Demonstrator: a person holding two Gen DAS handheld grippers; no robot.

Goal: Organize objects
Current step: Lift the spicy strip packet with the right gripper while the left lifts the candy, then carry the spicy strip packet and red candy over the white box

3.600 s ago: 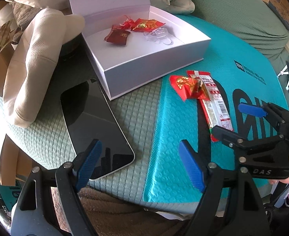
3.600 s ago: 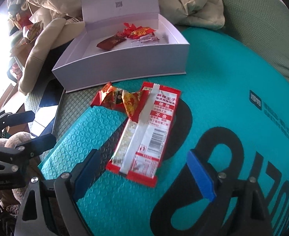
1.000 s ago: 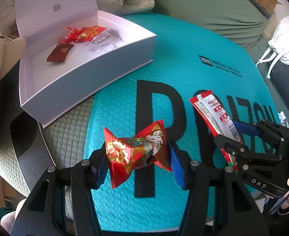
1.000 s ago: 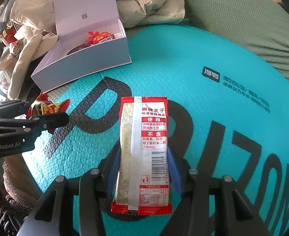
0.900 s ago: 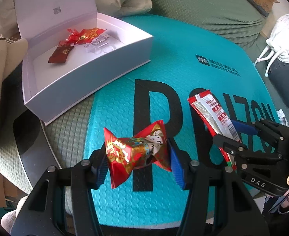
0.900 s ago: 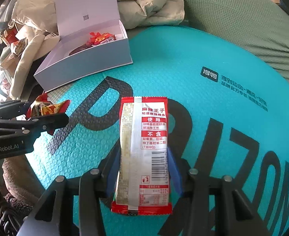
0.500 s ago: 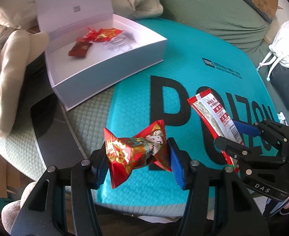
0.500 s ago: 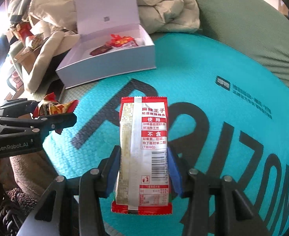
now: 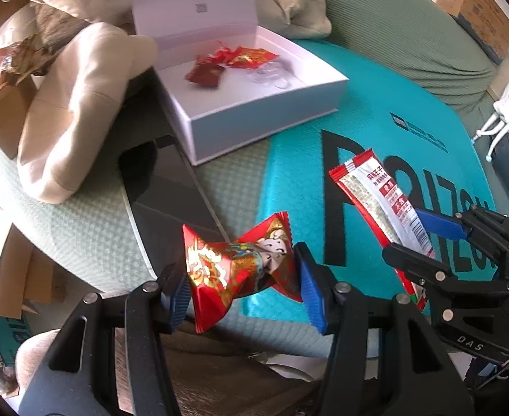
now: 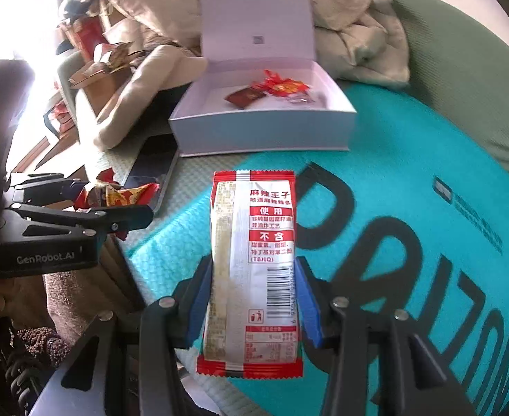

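Candy in a red and gold twist wrapper (image 9: 240,270) sits clamped in my left gripper (image 9: 242,277), the blue pads pressing its two crimped ends, held in the air above the edge of the teal bubble mailer (image 9: 376,111). My right gripper (image 10: 251,298) is closed on a long red-and-white snack sachet (image 10: 252,263), gripped across its lower half by the side edges, with the upper half standing free above the pads.

Both pieces look very light and soft. The candy wrapper is crinkly foil that crushes easily, so I judge the twisted ends a fair hold, though the slick film could slide if I loosen. The sachet is a thin, floppy pouch; held by its edges it bows a little, and a grip nearer the middle would keep it from drooping or swinging.

The white lidded box (image 10: 261,131) stands open beyond the mailer, with a few red wrapped sweets (image 10: 275,88) already lying inside. It is the likely place for both items, and it lies well apart from either gripper. A dark phone (image 9: 164,187) lies just beside the box.
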